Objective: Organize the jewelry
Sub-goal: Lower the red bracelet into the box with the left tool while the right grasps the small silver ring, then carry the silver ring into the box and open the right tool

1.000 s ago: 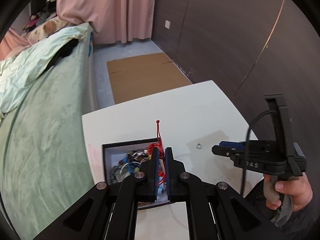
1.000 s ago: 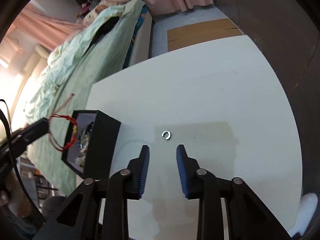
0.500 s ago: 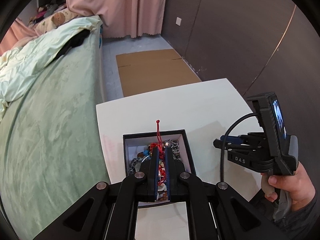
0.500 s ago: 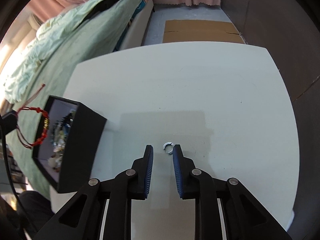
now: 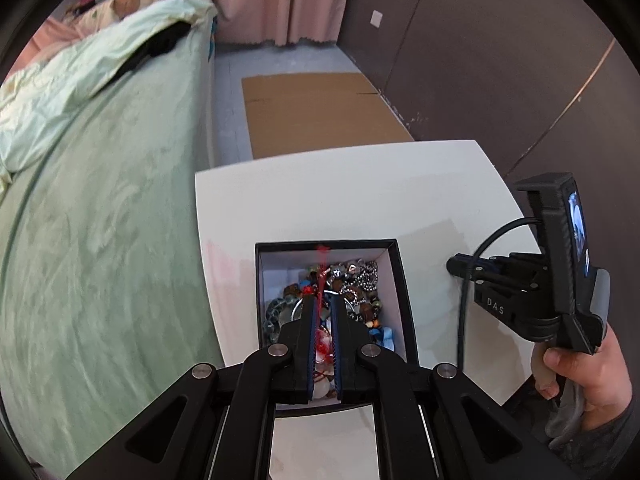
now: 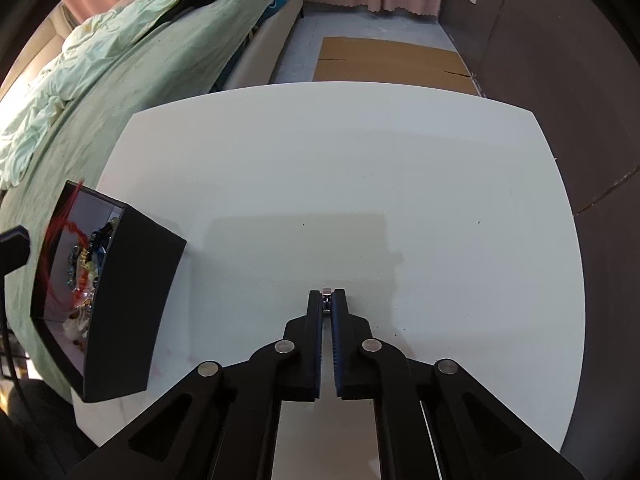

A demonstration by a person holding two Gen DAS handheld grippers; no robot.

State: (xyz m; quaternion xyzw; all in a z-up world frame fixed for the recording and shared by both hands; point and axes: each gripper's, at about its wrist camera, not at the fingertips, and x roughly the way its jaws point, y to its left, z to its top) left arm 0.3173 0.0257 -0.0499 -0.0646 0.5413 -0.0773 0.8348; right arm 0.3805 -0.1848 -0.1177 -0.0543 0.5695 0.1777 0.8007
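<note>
A black jewelry box (image 5: 402, 296) with a white inside sits at the table's left part, filled with several beads and chains. My left gripper (image 5: 321, 300) hangs over it, shut on a red cord bracelet (image 5: 321, 276) whose blurred tail reaches up toward the box's far wall. In the right wrist view my right gripper (image 6: 327, 293) points down at the white table (image 6: 360, 160), shut on a small silver ring (image 6: 327, 290) that shows between its tips. The box (image 6: 128, 304) stands to its left, with the red cord bracelet (image 6: 60, 220) above the box's opening.
A bed with a green cover (image 5: 88, 208) runs along the table's left side. Flat brown cardboard (image 5: 320, 112) lies on the floor beyond the table. A dark wall (image 5: 500, 60) stands to the right. A person's hand (image 5: 580, 364) holds the right gripper's handle.
My left gripper moved with the red bracelet over the box and sank toward it. My right gripper came down on the silver ring and shut on it.
</note>
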